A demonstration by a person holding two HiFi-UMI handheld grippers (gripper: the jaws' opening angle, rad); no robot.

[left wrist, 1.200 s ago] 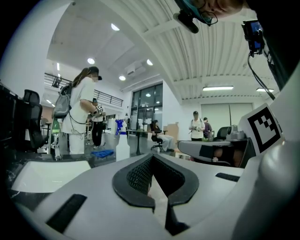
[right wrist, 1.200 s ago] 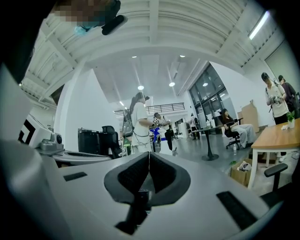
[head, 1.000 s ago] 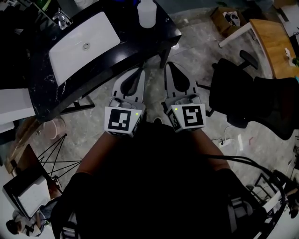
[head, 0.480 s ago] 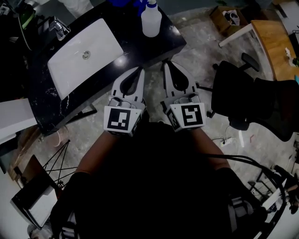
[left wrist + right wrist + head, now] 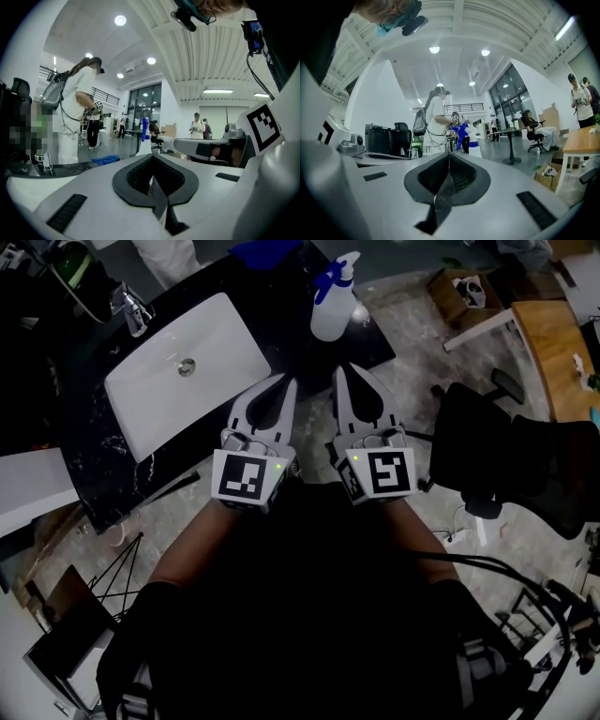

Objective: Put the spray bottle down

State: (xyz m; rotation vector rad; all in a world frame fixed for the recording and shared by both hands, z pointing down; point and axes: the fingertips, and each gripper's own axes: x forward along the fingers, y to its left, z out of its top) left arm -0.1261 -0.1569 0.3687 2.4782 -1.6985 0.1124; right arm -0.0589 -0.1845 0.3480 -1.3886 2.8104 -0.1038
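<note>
Black counter (image 5: 281,320) with a white sink (image 5: 187,371) is seen at the head view's top. The spray bottle (image 5: 333,310) stands upright at its right end, at twelve o'clock from the left gripper (image 5: 284,382) and right gripper (image 5: 343,371), apart from both. In the left gripper view, the jaws are seen pressed together with nothing between them. In the right gripper view, the jaws are likewise closed and empty.

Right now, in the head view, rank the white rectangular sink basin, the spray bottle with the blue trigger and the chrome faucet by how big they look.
Largest: white rectangular sink basin, clearly.
Middle: translucent white spray bottle with a blue trigger.
Smallest: chrome faucet, though shadow hides part of it.
</note>
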